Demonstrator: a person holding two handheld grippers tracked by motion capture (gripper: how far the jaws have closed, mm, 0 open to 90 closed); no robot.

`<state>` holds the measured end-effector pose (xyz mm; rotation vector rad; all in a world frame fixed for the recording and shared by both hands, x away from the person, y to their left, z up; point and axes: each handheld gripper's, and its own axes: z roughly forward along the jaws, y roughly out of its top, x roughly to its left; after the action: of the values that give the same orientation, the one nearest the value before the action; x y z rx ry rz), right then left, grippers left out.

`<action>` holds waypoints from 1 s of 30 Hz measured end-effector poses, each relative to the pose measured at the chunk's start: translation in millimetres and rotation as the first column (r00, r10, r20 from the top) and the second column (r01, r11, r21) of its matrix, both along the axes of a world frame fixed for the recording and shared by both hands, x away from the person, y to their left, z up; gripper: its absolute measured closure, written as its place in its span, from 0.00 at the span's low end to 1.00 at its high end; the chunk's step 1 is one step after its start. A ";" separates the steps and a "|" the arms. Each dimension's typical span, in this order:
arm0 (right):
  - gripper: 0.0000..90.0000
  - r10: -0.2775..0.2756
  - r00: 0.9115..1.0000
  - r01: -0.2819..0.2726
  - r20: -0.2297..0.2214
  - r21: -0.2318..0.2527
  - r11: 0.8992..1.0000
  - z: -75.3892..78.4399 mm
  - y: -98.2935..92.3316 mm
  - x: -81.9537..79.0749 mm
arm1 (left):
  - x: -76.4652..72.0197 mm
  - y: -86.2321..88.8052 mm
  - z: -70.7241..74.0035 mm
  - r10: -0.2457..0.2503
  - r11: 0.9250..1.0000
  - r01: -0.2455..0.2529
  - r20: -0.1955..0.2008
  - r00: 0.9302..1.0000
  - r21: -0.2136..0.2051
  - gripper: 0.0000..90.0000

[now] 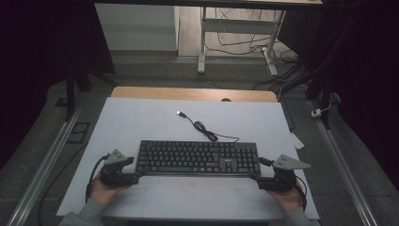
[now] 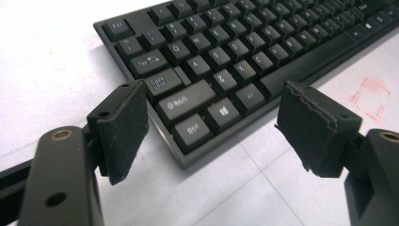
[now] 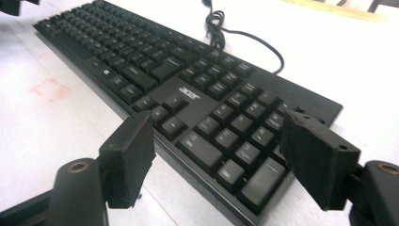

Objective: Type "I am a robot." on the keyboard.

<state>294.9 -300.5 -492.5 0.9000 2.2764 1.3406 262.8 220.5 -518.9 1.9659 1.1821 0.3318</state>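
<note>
At the bottom of the high view, the left hand-held gripper (image 1: 136, 178) and right hand-held gripper (image 1: 254, 178) flank the keyboard's (image 1: 197, 157) near corners, jaws spread, pinching nothing. The keyboard lies mid-frame on the white worktop (image 1: 141, 122); its cable (image 1: 202, 126) trails toward the upper centre.

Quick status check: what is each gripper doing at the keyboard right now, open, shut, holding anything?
Left gripper: open, holding nothing, jaws astride the keyboard's left front corner.
Right gripper: open, holding nothing, jaws astride its numpad corner.
</note>
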 end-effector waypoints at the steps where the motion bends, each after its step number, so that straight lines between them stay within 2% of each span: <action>1: 0.30 0.006 1.000 -0.006 0.000 -0.004 1.000 1.5 2.2 0.8 | 1.9 -0.3 2.7 0.004 1.000 -0.004 -0.001 1.000 -0.001 0.28; 4: 0.30 0.018 1.000 -0.018 0.001 -0.007 1.000 6.1 10.0 3.5 | 11.3 -3.1 15.6 0.012 1.000 -0.012 0.009 1.000 0.015 0.28; 8: 0.31 0.030 0.999 -0.030 0.017 -0.003 1.000 13.0 19.0 6.0 | 18.7 -4.3 24.9 0.003 1.000 -0.003 0.032 0.999 0.010 0.28; 12: 0.32 0.019 1.000 -0.019 0.005 0.003 1.000 16.0 24.7 9.7 | 21.9 -4.5 24.2 0.002 1.000 -0.002 0.033 0.999 0.002 0.29; 15: 0.33 0.016 1.000 -0.015 -0.014 0.008 1.000 17.4 30.7 15.0 | 21.8 -5.3 23.2 -0.009 1.000 0.009 0.036 0.999 0.013 0.29; 24: 0.36 0.078 0.996 -0.078 -0.034 -0.008 0.997 25.7 70.2 26.5 | 21.8 -5.2 22.0 -0.029 1.000 0.028 0.032 0.999 0.010 0.29; 30: 0.36 0.108 0.993 -0.108 -0.037 0.013 0.994 33.9 91.4 35.3 | 23.1 -9.5 20.5 -0.040 0.999 0.039 0.031 0.999 0.021 0.30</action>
<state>330.2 -209.0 -458.5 0.8223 2.3796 1.3930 285.8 211.0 -498.4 1.9918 1.1222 0.3548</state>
